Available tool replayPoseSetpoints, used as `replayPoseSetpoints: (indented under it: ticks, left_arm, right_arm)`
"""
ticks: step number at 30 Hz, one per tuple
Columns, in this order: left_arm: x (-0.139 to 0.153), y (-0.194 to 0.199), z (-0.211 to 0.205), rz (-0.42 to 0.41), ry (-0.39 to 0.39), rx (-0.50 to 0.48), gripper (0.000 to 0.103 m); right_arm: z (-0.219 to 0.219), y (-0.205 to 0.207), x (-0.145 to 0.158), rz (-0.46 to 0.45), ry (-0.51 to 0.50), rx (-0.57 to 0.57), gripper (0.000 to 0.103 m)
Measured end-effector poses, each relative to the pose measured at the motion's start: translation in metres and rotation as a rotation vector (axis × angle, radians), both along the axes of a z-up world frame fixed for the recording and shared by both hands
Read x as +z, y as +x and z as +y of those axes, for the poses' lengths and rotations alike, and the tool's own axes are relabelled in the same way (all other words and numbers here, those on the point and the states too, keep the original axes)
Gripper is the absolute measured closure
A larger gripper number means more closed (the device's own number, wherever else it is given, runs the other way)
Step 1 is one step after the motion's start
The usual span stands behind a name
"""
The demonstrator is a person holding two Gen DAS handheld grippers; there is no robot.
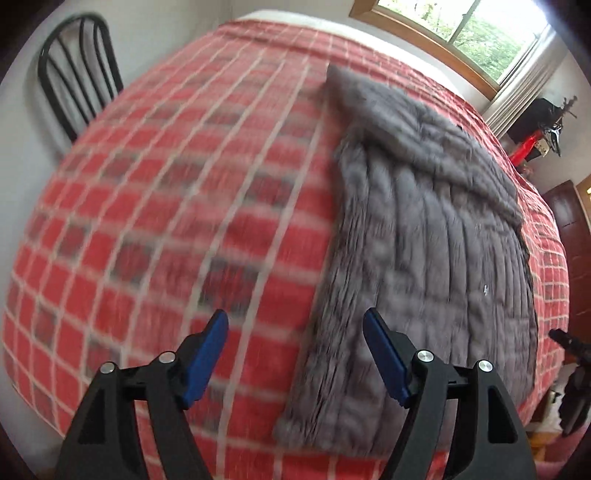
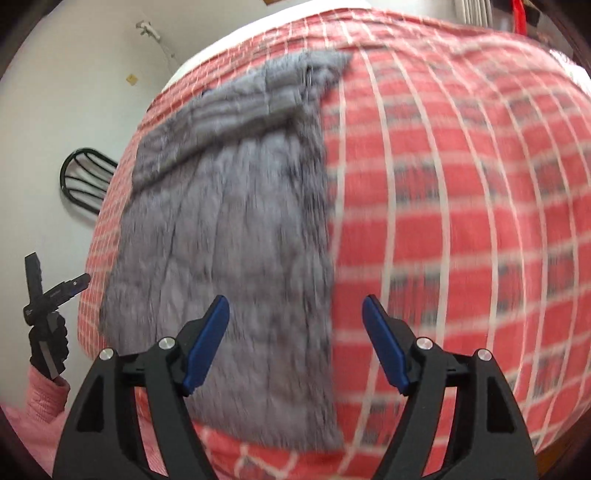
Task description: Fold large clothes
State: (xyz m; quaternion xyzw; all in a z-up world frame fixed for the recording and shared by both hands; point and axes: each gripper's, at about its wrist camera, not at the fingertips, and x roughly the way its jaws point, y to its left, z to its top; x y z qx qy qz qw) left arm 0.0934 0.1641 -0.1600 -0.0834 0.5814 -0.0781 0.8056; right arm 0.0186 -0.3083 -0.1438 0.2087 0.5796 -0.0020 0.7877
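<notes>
Both tools — left tool (image 1: 295, 354), right tool (image 2: 295, 341) — hang released above the bed (image 1: 166, 184); the grey coat (image 1: 424, 258) lies folded lengthwise — a careless next grab could undo that fold

Bed, red plaid cover (image 1: 166, 206), filling most of both views. Black metal chair (image 1: 74, 74) against the white wall (image 2: 74, 110) beyond the bed's far left corner. Wood-framed window (image 1: 461, 33), daylight and greenery outside; pale curtain (image 1: 524, 92) at its right. Dark wooden door (image 1: 569, 221) beyond the bed's right edge.
</notes>
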Motion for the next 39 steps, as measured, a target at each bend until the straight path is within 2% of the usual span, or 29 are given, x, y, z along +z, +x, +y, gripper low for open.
replayPoseSetpoints:
  ticks: [4,8,13,14,15,16,17,18,20,21,26,30,32,37,39]
  left_arm:
    - [-0.023,-0.018,0.002,0.034,0.022,-0.006,0.028]
    - [-0.038,-0.029,-0.001,0.07,-0.049,-0.01,0.028]
    - [-0.042,-0.033,-0.014,0.063,-0.086,-0.033,0.028]
    - [-0.042,-0.035,-0.015,0.063,-0.088,-0.03,0.034]
    - [-0.04,-0.035,-0.018,0.065,-0.097,-0.031,0.038]
    - [-0.038,-0.036,-0.02,0.07,-0.118,-0.035,0.05]
    - [-0.037,-0.036,-0.021,0.074,-0.134,-0.037,0.064]
    - [-0.036,-0.037,-0.023,0.076,-0.147,-0.042,0.07]
    - [-0.032,-0.039,-0.027,0.06,-0.129,-0.044,0.088]
    - [-0.029,-0.039,-0.028,0.053,-0.124,-0.042,0.092]
    - [0.002,-0.05,-0.021,-0.022,-0.189,-0.034,0.096]
    - [0.018,-0.062,-0.019,-0.048,-0.184,-0.069,0.096]
    - [0.014,-0.067,-0.02,-0.033,-0.165,-0.084,0.096]
    - [-0.023,-0.07,-0.019,0.044,-0.093,-0.064,0.096]
    - [-0.037,-0.065,-0.017,0.068,-0.098,-0.046,0.096]
  right_arm:
    - [0.004,-0.022,-0.021,0.052,0.035,0.009,0.029]
    - [0.012,-0.032,-0.038,0.084,0.062,0.021,0.029]
    - [0.021,-0.032,-0.047,0.073,0.055,0.023,0.024]
    - [0.024,-0.03,-0.046,0.076,0.038,0.029,0.026]
    - [0.028,-0.029,-0.044,0.075,0.017,0.043,0.035]
    - [0.032,-0.027,-0.044,0.076,0.007,0.059,0.041]
    - [0.033,-0.027,-0.043,0.078,0.015,0.071,0.055]
    - [0.034,-0.027,-0.043,0.076,0.029,0.082,0.067]
    - [0.035,-0.028,-0.041,0.078,0.042,0.093,0.084]
    - [0.035,-0.028,-0.039,0.073,0.046,0.094,0.087]
    - [0.027,-0.038,-0.014,0.003,0.137,0.086,0.091]
    - [0.023,-0.047,-0.003,-0.012,0.175,0.089,0.092]
    - [0.02,-0.052,-0.007,0.008,0.163,0.086,0.092]
    - [0.015,-0.052,-0.035,0.082,0.156,0.048,0.092]
    - [0.013,-0.049,-0.047,0.101,0.173,0.031,0.092]
